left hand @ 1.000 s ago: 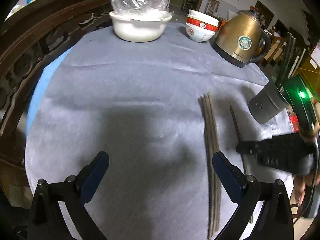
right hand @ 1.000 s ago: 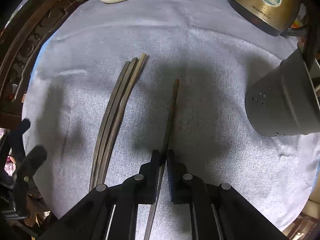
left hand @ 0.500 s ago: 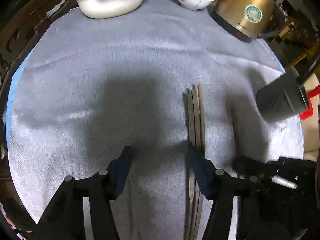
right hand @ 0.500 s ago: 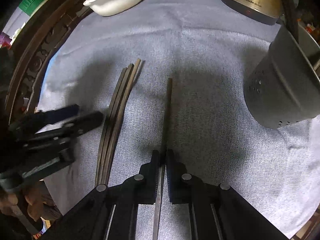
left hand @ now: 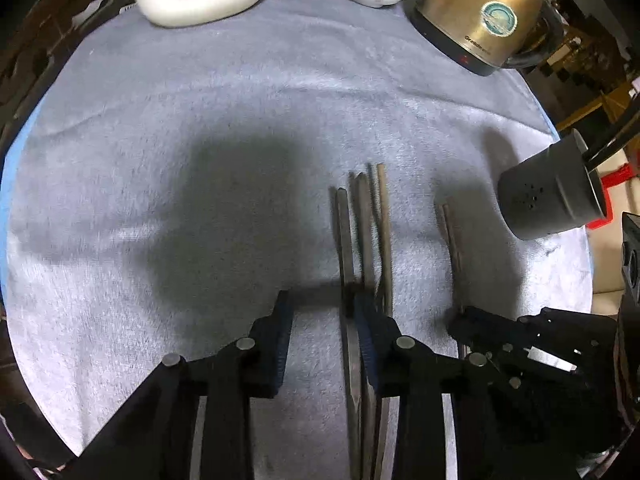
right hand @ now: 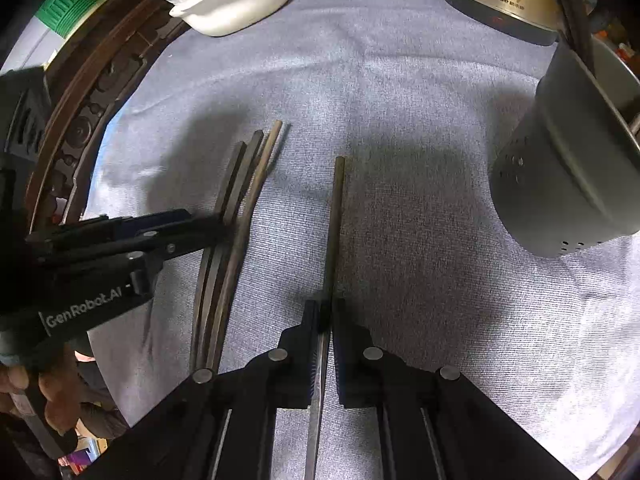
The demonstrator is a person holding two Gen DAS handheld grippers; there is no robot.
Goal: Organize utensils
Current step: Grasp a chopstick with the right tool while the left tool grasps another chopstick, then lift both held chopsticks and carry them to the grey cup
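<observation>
Picking up chopsticks for the grey holder.

Right gripper (right hand: 326, 312) clamped on the single chopstick (right hand: 334, 216), flat on the table (right hand: 400, 100), tip toward 12 o'clock. Left gripper (left hand: 320, 312) closing, jaws not yet together, leftmost stick of the three chopsticks (left hand: 362, 232) between them, the other two under or beyond the right jaw. Better to centre over one stick before closing, then lift level. Holder (right hand: 568, 168) tilted at 2 o'clock, apart from both; to enter tip first, slowly.
</observation>
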